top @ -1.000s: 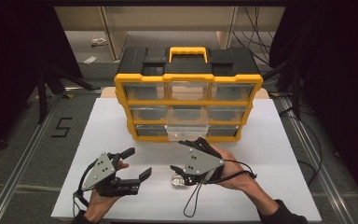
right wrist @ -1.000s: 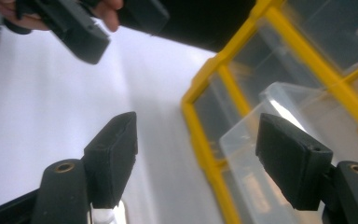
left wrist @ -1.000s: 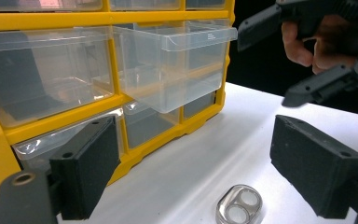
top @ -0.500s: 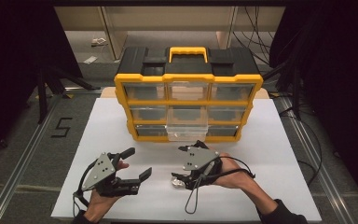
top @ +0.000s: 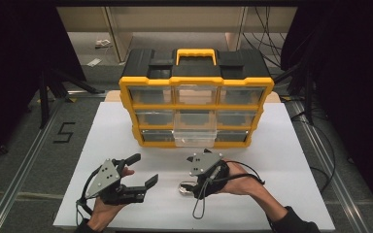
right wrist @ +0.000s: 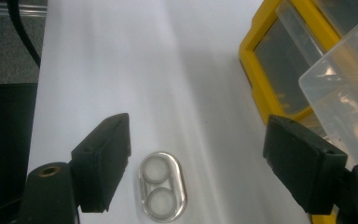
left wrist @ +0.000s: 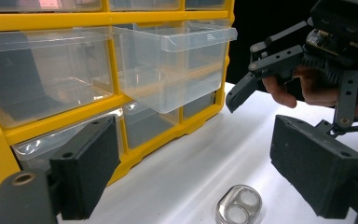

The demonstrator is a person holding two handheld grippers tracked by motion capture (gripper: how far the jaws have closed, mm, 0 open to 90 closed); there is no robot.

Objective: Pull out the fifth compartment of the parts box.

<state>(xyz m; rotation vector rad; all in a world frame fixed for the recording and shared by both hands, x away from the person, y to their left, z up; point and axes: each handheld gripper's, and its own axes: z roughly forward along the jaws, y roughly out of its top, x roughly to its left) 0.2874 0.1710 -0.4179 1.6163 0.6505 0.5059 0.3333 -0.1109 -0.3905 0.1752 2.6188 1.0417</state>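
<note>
Since the earlier frame the right tool (top: 187,187) has sunk toward the tabletop (top: 281,160), its jaws just opening, now wide apart astride the clear two-holed ring (right wrist: 162,192), untouched. The left tool (top: 143,172), jaws apart and empty, waits at nine o'clock. The pulled-out drawer (top: 194,137) at twelve o'clock likely awaits the ring.

surface: white table (top: 281,160) | on it: yellow drawer cabinet (top: 196,109), clear two-hole ring (top: 185,188)

Ring (right wrist: 162,185): clear glossy plastic or glass by the look, smooth, two round holes. Jaw pads of right gripper (right wrist: 205,163) and left gripper (left wrist: 205,172): matt black, slightly grainy, foam-like. Grey metal-looking plate is seen on each gripper. Organizer (top: 196,82): glossy yellow plastic frame, matt black top. Drawer (left wrist: 172,60): clear smooth plastic. Table (top: 281,160): matt white, smooth. Floor (top: 24,145): grey, rough, carpet-like.
</note>
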